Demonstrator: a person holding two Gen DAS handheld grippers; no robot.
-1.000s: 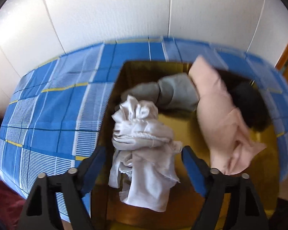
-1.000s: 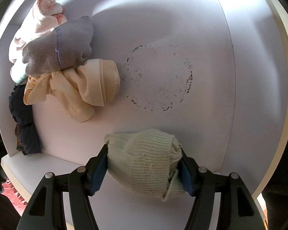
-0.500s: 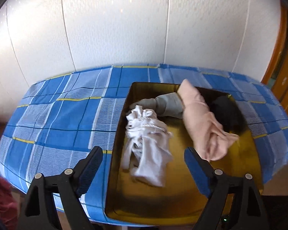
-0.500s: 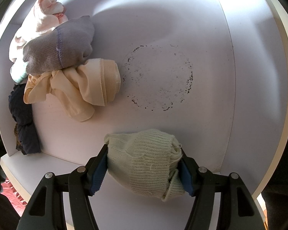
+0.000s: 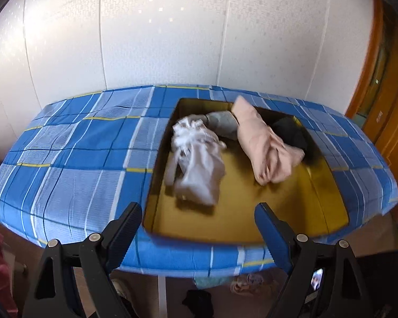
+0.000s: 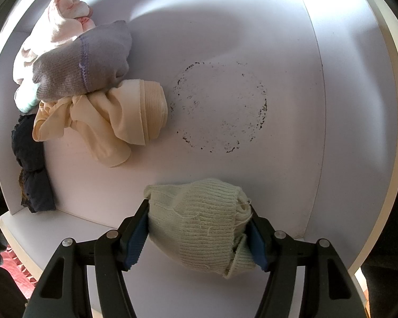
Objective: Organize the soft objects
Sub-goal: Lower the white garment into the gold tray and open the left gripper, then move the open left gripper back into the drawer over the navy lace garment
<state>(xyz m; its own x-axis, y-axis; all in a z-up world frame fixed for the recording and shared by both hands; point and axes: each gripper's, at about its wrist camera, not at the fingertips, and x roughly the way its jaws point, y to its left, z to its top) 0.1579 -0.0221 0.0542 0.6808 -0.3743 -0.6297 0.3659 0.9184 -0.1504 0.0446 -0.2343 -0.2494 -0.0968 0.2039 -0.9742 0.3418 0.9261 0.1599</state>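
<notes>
In the left wrist view, the left gripper (image 5: 197, 228) was wide open with nothing between its blue pads. Its jaws had just been opening a bit more. It hung near the front edge of a tabletop covered with a blue checked cloth (image 5: 74, 156). A shallow yellow-brown box (image 5: 284, 212) sat on that cloth. Inside the box, a crumpled white cloth bundle (image 5: 196, 159) lay at the left. A rolled pale pink cloth (image 5: 265, 145) lay to its right. A grey rolled sock (image 5: 223, 124) sat between them at the back, and a black soft thing (image 5: 291, 135) sat behind the pink one. A white panelled wall (image 5: 172, 31) stood behind the tabletop.

In the right wrist view, the right gripper (image 6: 199, 230) pointed down and squeezed a pale green knitted sock ball (image 6: 199, 222) between its pads, over a white shelf (image 6: 252, 39). At the left of the shelf lay a pile: a pink and white sock bundle (image 6: 63, 18), a grey ribbed sock roll (image 6: 85, 63), a cream stocking bundle (image 6: 119, 116) and a dark lacy cloth (image 6: 29, 159). A ring of dark specks (image 6: 223, 106) marked the shelf in the middle.
</notes>
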